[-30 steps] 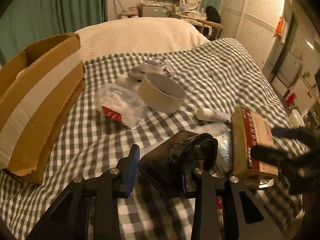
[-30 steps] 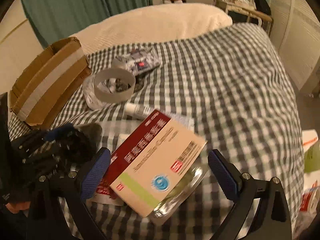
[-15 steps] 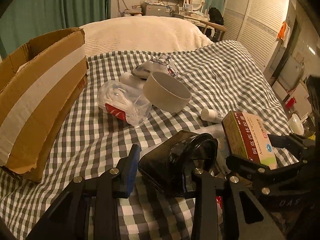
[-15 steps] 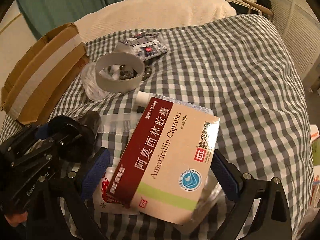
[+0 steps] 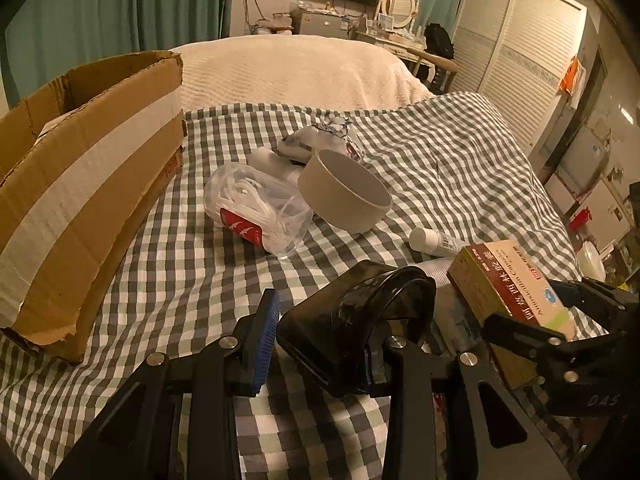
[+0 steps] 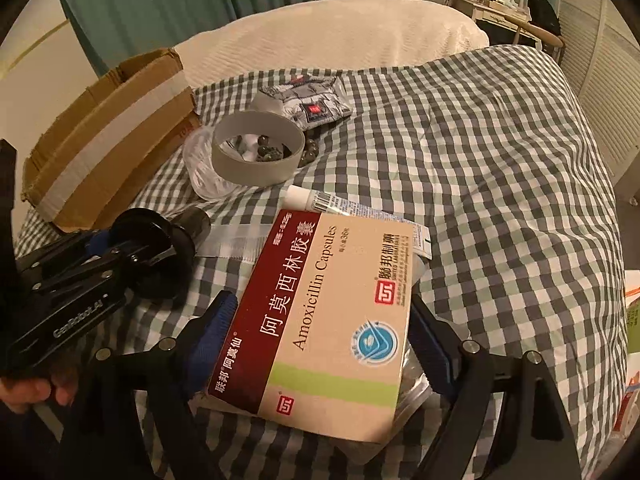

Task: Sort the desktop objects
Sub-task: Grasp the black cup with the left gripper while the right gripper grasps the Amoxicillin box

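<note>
- The left gripper [image 5: 316, 344] is sitting at 6 o'clock in its own view, its blue pads [image 5: 266, 340] standing either side of a glossy black container [image 5: 356, 328]; the right pad is lying against the container's side, but a gap is showing beside the left pad, so I cannot tell whether it is being pinched.
- The right gripper [image 6: 320, 340] is closing its jaws around the amoxicillin box [image 6: 332, 320], which is lying between the pads at 6 o'clock in the right wrist view; whether both pads are already pressing on it is unclear.
- The box is resting on a clear plastic bag [image 6: 412, 380] on the checked cloth [image 6: 500, 160].
- A white tube [image 6: 316, 200] is lying just beyond the box at 12 o'clock from it.
- A grey paper ring [image 6: 256, 152] with dark beads [image 6: 268, 152] inside it is sitting further up, toward 11 o'clock.
- A printed pouch [image 6: 308, 100] is lying just behind the ring.
- A clear tub of white cord [image 5: 256, 208] is touching the ring's left side.
- A taped cardboard box [image 5: 84, 188] is standing at 9 o'clock in the left wrist view.
</note>
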`<state>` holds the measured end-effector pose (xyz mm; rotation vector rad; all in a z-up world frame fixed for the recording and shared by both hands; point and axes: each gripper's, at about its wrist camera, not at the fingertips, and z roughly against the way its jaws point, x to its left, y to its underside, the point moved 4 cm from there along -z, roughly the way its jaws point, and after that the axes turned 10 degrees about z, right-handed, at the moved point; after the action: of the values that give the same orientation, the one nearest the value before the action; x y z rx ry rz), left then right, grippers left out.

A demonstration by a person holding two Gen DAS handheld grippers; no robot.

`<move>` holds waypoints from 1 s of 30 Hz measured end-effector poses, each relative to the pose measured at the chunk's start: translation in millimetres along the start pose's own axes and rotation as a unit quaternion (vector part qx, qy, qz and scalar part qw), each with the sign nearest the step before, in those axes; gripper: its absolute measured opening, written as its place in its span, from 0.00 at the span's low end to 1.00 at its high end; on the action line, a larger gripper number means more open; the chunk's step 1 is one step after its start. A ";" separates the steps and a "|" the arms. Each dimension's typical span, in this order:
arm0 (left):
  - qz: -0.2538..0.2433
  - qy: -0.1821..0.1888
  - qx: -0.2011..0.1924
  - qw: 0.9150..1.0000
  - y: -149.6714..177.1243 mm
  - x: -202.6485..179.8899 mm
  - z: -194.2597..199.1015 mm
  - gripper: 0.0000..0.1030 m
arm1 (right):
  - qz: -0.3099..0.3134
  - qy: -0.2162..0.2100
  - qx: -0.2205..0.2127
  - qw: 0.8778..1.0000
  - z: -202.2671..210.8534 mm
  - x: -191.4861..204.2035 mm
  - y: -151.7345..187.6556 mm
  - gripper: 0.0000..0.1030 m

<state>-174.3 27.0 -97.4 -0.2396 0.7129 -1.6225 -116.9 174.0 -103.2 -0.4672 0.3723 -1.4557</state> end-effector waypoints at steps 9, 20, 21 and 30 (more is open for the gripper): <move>0.012 -0.003 -0.009 1.000 -3.9 5.8 3.0 0.34 | 0.009 -0.008 -0.004 1.000 9.4 -0.8 0.2 0.79; 0.015 -0.011 -0.021 1.000 -8.6 7.8 10.1 0.34 | -0.012 -0.037 0.000 0.999 5.3 -12.5 7.4 0.78; 0.016 -0.010 -0.023 1.000 -9.9 7.9 12.7 0.34 | -0.022 -0.050 0.000 0.998 6.1 -14.5 7.2 0.78; 0.035 -0.004 -0.066 0.997 -35.3 12.9 50.6 0.34 | -0.057 -0.109 -0.008 0.992 16.6 -12.1 -0.1 0.78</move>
<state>-178.6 0.0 -40.7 -0.3130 0.8157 -1.5088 -109.6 187.4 -89.4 -0.6632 0.1852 -1.4947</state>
